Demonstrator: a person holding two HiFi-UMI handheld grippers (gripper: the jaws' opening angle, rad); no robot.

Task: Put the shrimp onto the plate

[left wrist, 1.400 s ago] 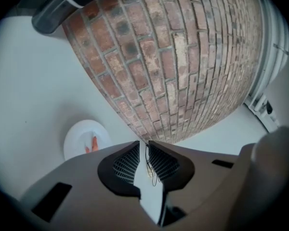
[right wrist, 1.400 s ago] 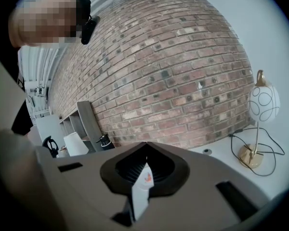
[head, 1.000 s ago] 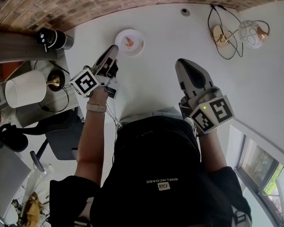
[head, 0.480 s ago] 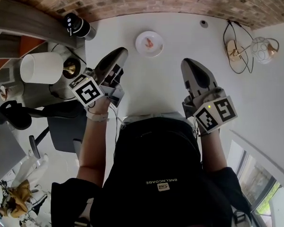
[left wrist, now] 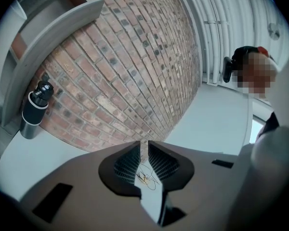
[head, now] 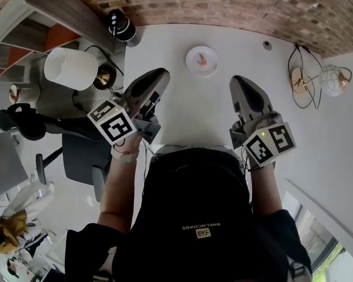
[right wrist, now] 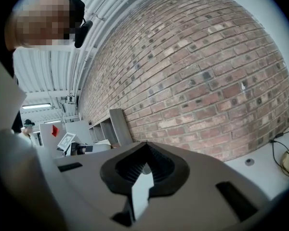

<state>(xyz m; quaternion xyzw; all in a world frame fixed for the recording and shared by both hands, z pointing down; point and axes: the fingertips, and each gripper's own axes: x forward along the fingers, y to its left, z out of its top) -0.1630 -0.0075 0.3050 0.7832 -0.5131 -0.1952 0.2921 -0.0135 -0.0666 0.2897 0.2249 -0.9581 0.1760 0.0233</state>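
In the head view a small white plate (head: 194, 65) sits at the far side of the white table, with an orange shrimp (head: 203, 58) lying on it. My left gripper (head: 160, 74) is raised to the left of the plate and nearer to me. It is shut down to a thin slit with nothing between its jaws (left wrist: 144, 146). My right gripper (head: 237, 81) is raised to the right of the plate, also nearer to me. It is shut and empty (right wrist: 144, 147). Both grippers point at the brick wall. Neither gripper view shows the plate.
A white lampshade (head: 70, 68) and a black cylinder (head: 122, 26) stand at the table's left. Cables and a wire-globe lamp (head: 331, 79) lie at the right. A dark chair (head: 82, 154) is left of me. A small round cap (head: 266, 44) sits near the brick wall (head: 235, 4).
A second ago my left gripper's tip was right beside the plate; it has since drawn back and away from it. My head view has shifted. The right gripper holds about the same pose.
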